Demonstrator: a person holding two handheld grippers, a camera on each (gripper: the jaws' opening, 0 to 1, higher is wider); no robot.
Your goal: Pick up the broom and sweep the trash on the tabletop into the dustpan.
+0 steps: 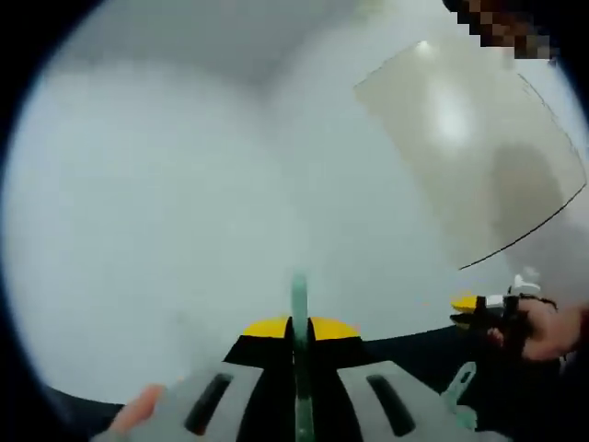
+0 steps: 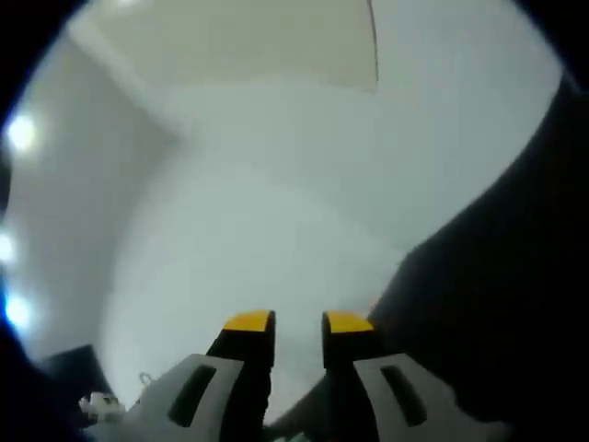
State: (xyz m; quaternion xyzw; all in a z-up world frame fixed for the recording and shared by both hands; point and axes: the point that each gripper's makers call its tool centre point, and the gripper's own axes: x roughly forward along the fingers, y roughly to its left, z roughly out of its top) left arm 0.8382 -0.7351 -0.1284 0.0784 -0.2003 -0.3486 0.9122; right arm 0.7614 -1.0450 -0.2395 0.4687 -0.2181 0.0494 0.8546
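Observation:
In the left gripper view my left gripper is shut on a thin green handle that stands upright between its yellow-tipped jaws; what the handle belongs to is hidden. My right gripper shows at the right edge, held by a person's hand, with a pale green part just below it. In the right gripper view, my right gripper has a narrow gap between its jaws, with bare white wall showing through it.
Both views tilt up at a white wall and a beige ceiling panel. A fingertip shows beside the left jaw. A dark mass covers the right side of the right gripper view.

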